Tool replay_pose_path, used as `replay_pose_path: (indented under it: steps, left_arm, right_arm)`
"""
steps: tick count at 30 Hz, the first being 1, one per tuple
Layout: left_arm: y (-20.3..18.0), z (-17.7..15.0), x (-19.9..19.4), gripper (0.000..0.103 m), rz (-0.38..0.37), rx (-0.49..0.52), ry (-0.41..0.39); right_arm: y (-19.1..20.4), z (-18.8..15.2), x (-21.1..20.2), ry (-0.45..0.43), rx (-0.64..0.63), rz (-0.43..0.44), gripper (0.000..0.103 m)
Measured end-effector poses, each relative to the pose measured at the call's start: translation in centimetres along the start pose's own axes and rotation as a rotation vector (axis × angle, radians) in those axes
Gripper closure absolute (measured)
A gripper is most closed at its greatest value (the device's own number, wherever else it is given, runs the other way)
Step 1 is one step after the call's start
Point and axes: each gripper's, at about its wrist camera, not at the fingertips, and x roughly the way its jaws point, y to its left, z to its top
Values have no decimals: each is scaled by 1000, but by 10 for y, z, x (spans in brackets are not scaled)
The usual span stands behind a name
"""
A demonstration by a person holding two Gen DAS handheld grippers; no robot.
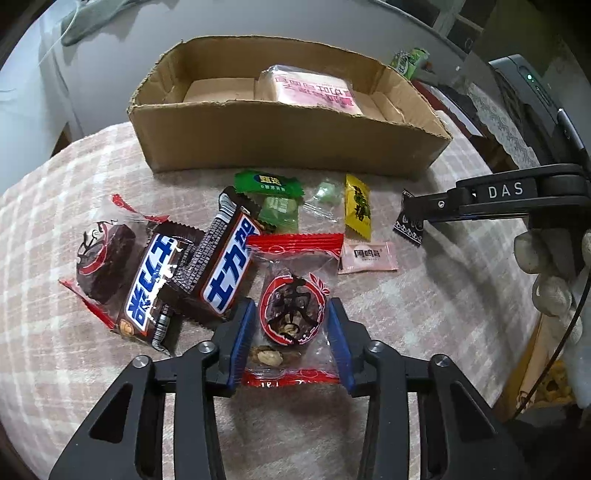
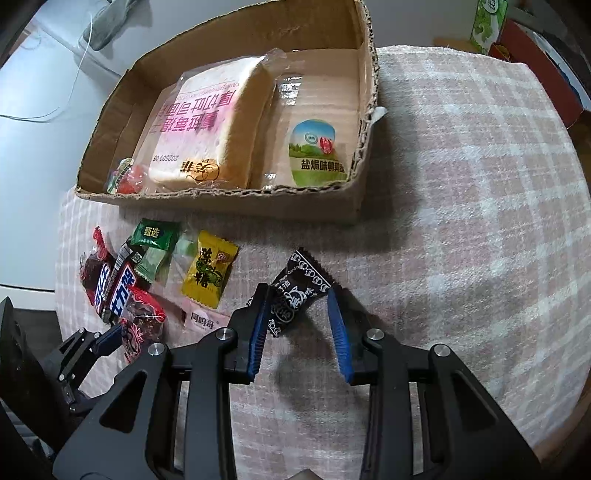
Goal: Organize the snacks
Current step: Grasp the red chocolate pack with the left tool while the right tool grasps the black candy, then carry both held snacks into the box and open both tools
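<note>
My left gripper (image 1: 291,302) stands over a red-edged clear packet (image 1: 291,314) with a dark round date snack, its blue pads pressed to both sides; the packet lies on the cloth. In the right wrist view my right gripper (image 2: 296,288) is shut on a small black candy (image 2: 299,295), held tilted just above the cloth. That candy (image 1: 410,221) also shows in the left wrist view. Two chocolate bars (image 1: 229,269), a yellow candy (image 1: 357,206), a pink candy (image 1: 369,256) and green candies (image 1: 267,181) lie loose. The cardboard box (image 2: 221,206) holds a bread packet (image 2: 207,122) and an egg packet (image 2: 319,151).
A pink checked cloth (image 2: 461,221) covers the table, with bare room to the right of the box. A small red candy (image 2: 127,181) sits in the box's near left corner. A green pack (image 2: 487,22) stands beyond the table. A gloved hand (image 1: 539,258) holds the right gripper.
</note>
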Motion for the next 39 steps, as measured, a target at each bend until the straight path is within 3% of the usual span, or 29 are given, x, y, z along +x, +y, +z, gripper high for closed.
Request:
replay_pose_path:
  steps: [7,9,21,28,39]
  left_arm:
    - [14,-13,-11,71,-12,-17,-12]
    - [19,-17,-15,71,-18,-28,-16]
    - [28,-38,-46,71,-52,-65,-48]
    - [38,-42,-78,71,-65,-86,-98]
    - [37,-11,-110,71,-34,-71,-167]
  right_arm:
    - [21,10,7,5,-51,-49,67]
    - [32,11,8,9,-103,-74,78]
    - [19,-9,3,3,-124,-21,80]
    - [4,-24,-23,-26,-135,13,80]
    - [-1,-11,-76,-90,-150,41,80]
